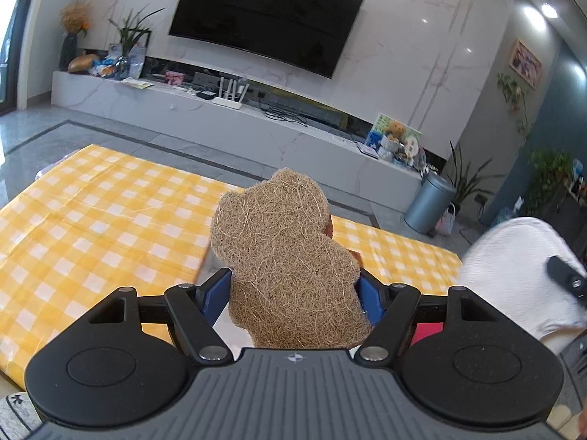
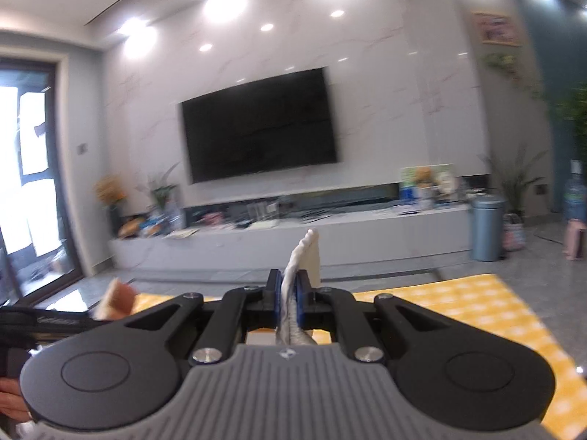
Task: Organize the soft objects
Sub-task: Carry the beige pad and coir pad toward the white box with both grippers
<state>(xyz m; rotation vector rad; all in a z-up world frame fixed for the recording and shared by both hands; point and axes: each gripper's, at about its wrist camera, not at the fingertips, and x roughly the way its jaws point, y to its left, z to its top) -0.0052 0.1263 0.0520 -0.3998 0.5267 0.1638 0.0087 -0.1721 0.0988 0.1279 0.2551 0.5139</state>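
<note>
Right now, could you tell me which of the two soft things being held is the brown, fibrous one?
The bear-shaped scrubber in the left claw: tan and wiry. The right claw pinches a thin white cloth instead.

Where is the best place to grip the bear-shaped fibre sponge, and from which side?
Grip the bear-shaped fibre sponge across its lower body, coming from below its feet, as the left gripper does now. It is flat and upright, so pads on its two side edges probably hold it steady.
</note>
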